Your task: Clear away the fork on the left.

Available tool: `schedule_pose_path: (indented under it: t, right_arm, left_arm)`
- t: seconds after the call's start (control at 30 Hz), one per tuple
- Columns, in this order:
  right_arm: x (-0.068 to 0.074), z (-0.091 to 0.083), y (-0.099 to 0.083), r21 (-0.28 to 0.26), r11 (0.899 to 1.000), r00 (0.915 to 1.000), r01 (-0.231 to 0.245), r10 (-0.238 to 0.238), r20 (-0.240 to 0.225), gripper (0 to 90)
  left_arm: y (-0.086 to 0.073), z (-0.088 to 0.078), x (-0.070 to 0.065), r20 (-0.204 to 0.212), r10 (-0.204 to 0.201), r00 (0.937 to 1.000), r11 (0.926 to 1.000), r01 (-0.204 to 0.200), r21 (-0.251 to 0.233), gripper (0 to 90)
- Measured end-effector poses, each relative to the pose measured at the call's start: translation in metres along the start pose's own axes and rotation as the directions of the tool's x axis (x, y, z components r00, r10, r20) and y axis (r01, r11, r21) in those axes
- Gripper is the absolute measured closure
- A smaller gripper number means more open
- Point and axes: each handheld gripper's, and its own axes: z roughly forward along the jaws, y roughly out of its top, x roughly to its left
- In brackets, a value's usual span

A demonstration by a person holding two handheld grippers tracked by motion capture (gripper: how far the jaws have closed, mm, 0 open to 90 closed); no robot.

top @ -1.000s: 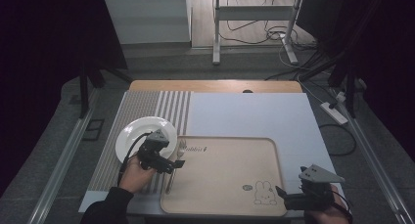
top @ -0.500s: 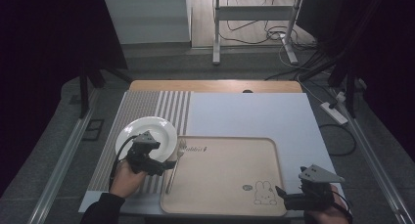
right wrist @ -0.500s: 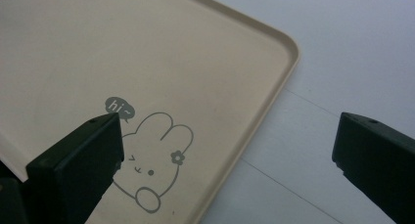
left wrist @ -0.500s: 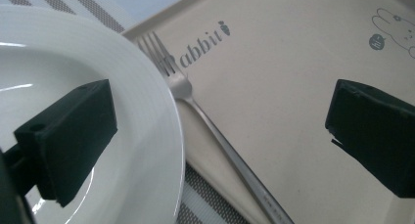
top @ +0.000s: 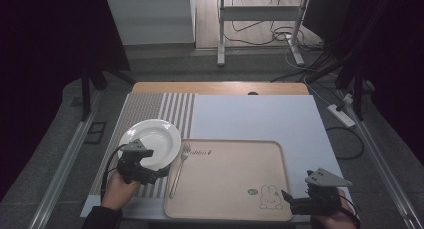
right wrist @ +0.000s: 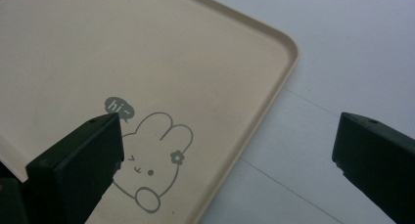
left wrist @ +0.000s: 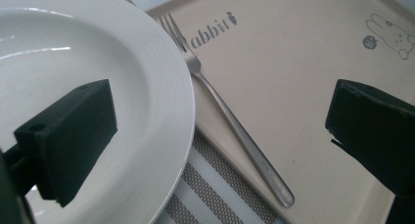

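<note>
A white plate [top: 152, 139] [left wrist: 73, 43] rests on the striped mat at the left, its right rim close to a beige tray [top: 225, 189] [left wrist: 293, 62] [right wrist: 98, 48]. A metal fork [top: 179, 169] [left wrist: 230, 121] lies along the tray's left side, tines pointing away from the person. My left gripper [top: 157, 171] [left wrist: 222, 101] is open by the plate's near edge, one jaw over the plate and the other over the tray, holding nothing. My right gripper [top: 290, 199] [right wrist: 230, 131] hangs open over the tray's near right corner, beside a printed rabbit [top: 270, 196] [right wrist: 151, 160].
The striped mat [top: 150, 109] and a pale blue-white sheet [top: 250, 116] cover the table. A wooden edge [top: 215, 87] runs along the far side. Beyond it are a metal stand [top: 220, 39], floor cables and a power strip [top: 340, 114].
My left gripper has drawn back to the left and toward the person, away from the fork. The fork, plate and right gripper stay where they were.
</note>
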Motion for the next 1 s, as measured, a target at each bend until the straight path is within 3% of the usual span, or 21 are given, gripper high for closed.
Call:
schedule_pose_path:
  t: [0.47,1.0]
  right_arm:
    - [0.000,0.000,0.000,0.000,1.000,1.0000,-0.006,0.006,0.000,0.0]
    - [0.000,0.001,0.000,0.003,1.000,1.0000,-0.006,0.006,0.006,0.0]
  left_arm:
    - [-0.023,-0.019,0.002,-0.040,-0.047,0.9981,0.9988,0.047,-0.014,0.0]
    - [-0.041,-0.037,-0.002,-0.078,-0.069,0.9946,0.9974,0.067,-0.025,0.0]
